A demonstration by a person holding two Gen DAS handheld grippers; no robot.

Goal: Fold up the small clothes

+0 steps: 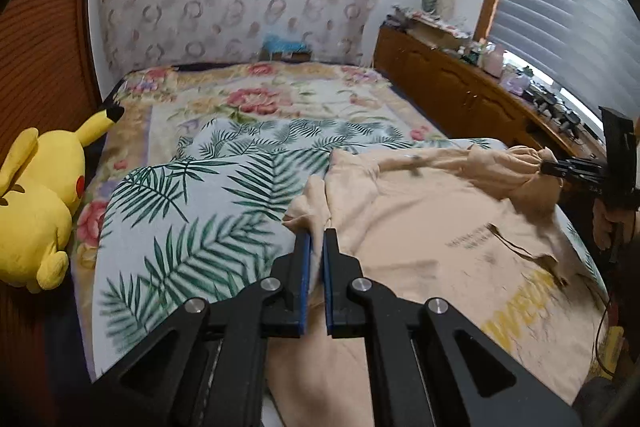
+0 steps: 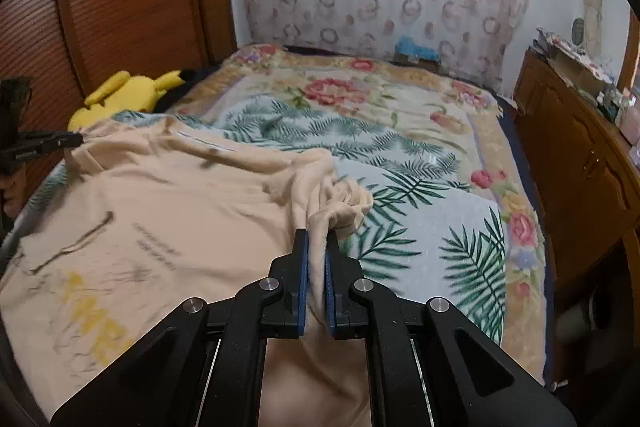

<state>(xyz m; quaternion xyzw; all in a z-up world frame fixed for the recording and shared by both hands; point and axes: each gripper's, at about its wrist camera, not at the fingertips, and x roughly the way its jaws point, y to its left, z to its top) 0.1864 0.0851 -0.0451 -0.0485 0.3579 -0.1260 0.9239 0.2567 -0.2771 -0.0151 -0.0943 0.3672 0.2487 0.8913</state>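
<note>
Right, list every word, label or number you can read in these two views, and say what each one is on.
Nothing reads in full.
Large yellow print on the beige shirt: blurred and partly folded under, roughly "WE..." in the left view; not reliably readable.
Small dark lines of print above it: too small and blurred.
Both the left hand-held gripper and the right hand-held gripper pinch the shirt; no markings readable on them.

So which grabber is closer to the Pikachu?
Left. The left gripper pinches the shirt on the Pikachu's side of the bed; the right gripper holds the shirt's opposite edge, farther away.
</note>
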